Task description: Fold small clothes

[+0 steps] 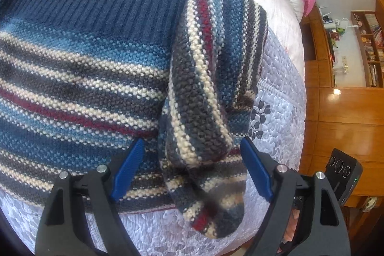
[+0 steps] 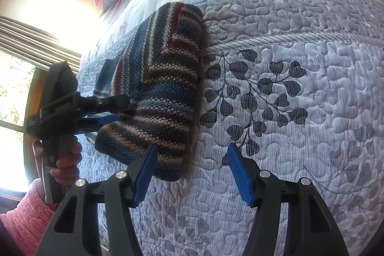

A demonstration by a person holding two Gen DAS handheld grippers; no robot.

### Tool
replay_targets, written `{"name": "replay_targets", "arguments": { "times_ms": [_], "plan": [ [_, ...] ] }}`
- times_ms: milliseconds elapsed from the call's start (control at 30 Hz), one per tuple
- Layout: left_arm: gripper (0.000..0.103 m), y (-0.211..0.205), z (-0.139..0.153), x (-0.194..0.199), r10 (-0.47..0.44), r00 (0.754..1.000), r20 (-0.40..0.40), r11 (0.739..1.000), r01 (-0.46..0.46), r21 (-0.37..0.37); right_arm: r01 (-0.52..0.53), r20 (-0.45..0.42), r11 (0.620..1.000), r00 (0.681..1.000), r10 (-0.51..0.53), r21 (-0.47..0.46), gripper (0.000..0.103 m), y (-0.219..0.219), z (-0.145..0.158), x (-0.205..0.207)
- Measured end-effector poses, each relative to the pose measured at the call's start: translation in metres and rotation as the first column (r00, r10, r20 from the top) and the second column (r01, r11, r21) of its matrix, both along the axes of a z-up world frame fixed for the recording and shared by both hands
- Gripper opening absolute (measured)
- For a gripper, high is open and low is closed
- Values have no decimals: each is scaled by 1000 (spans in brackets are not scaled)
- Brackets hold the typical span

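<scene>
There it was: the striped knit sweater [image 1: 79, 78] lay flat on the quilted bedspread [image 1: 276, 97], navy ribbed collar away from me, one sleeve [image 1: 204, 78] doubled over along its edge. My left gripper [image 1: 192, 167] hovered with the fingers [image 1: 130, 166] spread wide on either side of that sleeve's cuff end, gripping nothing. The right gripper [image 2: 190, 172] was open too, empty over the bedspread just beside the folded sweater edge [image 2: 165, 88]. In the right view I could see the left gripper sideways, held by a hand [image 2: 64, 162] in a pink sleeve [image 2: 24, 220]. I judged this knit thick, soft and floppy, with grippy yarn that wouldn't slip but would sag and stretch. Best hold, I reckoned, was the sleeve near the cuff, pinching through both layers, not loose loops.
</scene>
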State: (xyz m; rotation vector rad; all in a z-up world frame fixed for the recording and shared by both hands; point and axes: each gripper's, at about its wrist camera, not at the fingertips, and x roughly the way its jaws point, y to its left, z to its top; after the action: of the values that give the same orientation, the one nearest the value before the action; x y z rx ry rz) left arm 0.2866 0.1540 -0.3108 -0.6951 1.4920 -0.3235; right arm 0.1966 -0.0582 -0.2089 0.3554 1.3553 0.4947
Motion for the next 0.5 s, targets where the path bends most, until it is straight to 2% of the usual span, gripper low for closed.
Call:
{"name": "replay_targets", "arguments": {
  "times_ms": [100,167,233,367,433,500],
  "plan": [
    [79,-11,-8,-1,13,1000,-22,1000,-13,-21,-6,-7,1000,1000,6,9,61,-4,-4,0],
    [66,-19,-12,-2,20,999,-34,999,-22,-40,-7,-10,1000,1000,7,-1,61,-8,-8,-3],
    [60,-27,-15,0,29,999,-45,999,-31,-40,-3,-17,1000,1000,3,-5,61,-12,-13,-7],
    [33,-36,-12,2,39,999,-38,999,-40,-24,25,-27,1000,999,-25,1,62,-23,-20,-13],
    [25,-37,-7,2,55,998,-25,998,-55,-16,33,-27,999,999,-33,4,62,-26,-21,-17],
    [23,-36,2,1,54,999,6,999,-54,0,38,-28,999,999,-38,1,62,-30,-23,-19]
  ]
}}
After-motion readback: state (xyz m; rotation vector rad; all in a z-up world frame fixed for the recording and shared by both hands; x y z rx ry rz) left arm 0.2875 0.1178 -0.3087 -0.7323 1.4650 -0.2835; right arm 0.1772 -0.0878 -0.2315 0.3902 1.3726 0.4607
